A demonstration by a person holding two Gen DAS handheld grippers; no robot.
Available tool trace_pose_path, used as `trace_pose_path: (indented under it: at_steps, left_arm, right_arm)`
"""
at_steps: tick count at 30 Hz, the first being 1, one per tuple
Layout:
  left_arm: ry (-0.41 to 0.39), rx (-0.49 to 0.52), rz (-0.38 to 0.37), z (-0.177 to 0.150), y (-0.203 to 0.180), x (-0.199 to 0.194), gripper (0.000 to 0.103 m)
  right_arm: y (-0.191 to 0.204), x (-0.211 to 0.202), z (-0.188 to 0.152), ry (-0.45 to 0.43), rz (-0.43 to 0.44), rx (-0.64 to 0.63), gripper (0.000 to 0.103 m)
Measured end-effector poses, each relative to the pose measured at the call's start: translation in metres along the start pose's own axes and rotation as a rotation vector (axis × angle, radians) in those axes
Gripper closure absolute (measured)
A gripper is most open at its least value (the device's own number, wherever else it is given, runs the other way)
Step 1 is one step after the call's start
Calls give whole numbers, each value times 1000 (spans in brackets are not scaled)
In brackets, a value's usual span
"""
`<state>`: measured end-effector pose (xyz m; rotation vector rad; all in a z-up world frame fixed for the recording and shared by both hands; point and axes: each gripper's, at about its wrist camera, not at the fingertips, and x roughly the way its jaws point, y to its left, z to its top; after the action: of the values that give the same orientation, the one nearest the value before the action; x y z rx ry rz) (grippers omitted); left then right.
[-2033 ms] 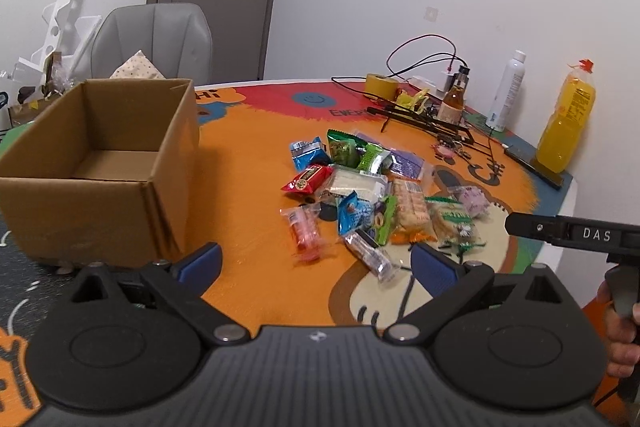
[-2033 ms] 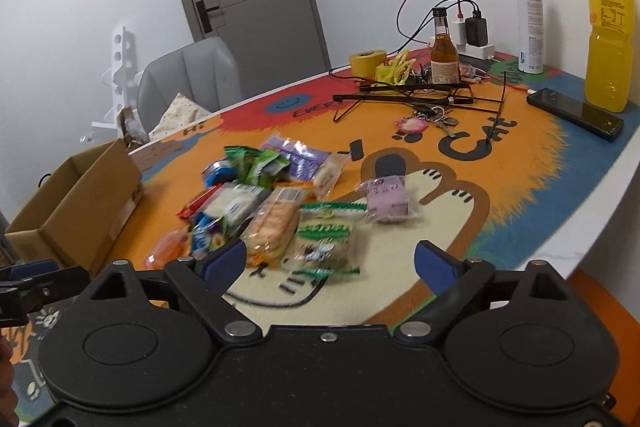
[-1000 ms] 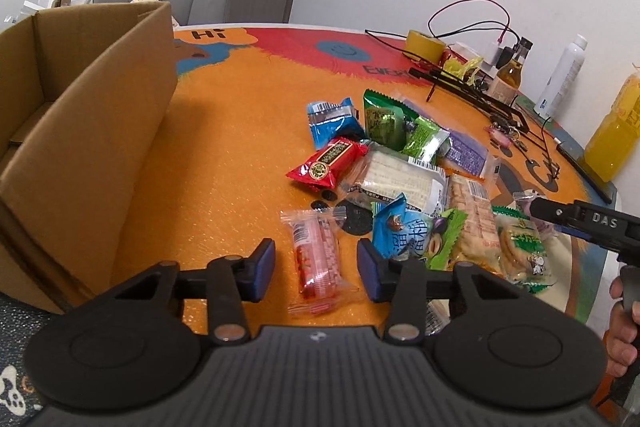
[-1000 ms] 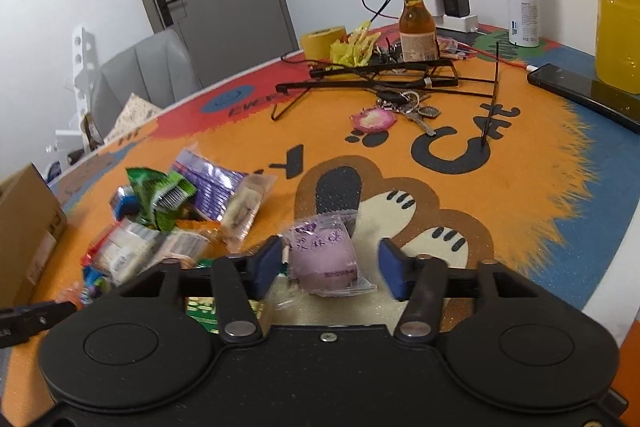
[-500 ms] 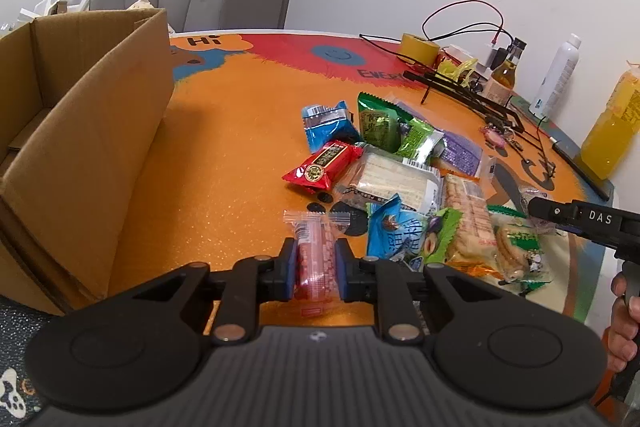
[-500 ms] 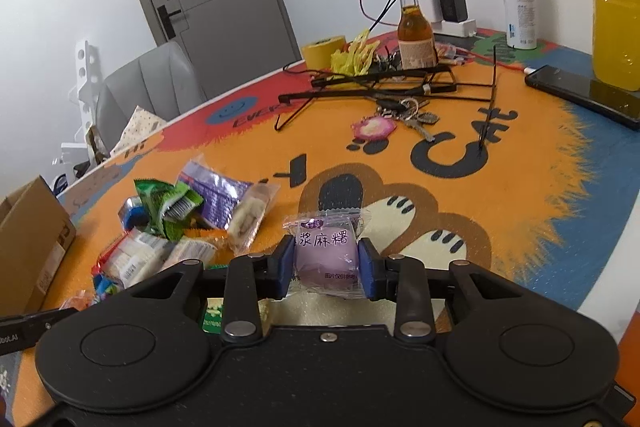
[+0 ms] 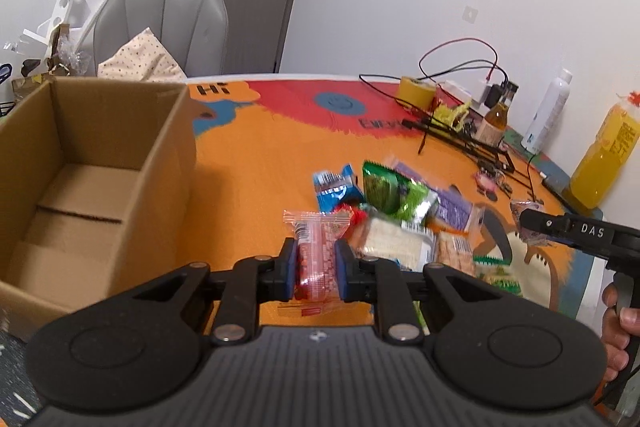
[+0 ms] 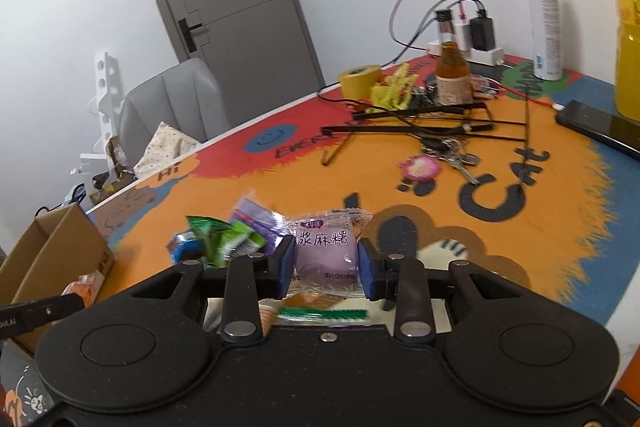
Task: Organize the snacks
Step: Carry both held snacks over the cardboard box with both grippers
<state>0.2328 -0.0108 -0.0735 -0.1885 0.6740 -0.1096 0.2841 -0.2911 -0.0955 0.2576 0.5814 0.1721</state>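
Printed on the table mat [image 8: 560, 227]: "CAT" in large black letters, "Hi" in black on an orange patch, and a partly covered word beginning "EVER" beside a blue smiley face. Printed on the purple snack packet [image 8: 326, 259]: Chinese characters "浆麻糬". Marked in white on the black gripper arm [image 7: 588, 233]: "DAS". Bottle labels too blurred to read.
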Motion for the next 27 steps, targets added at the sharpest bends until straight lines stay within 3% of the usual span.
trace_pose_path:
  at_steps: [27]
  left_arm:
    - [-105,-52,67,54,66,-42,84]
  right_arm:
    - [127,21,28,-6,178,-134,72]
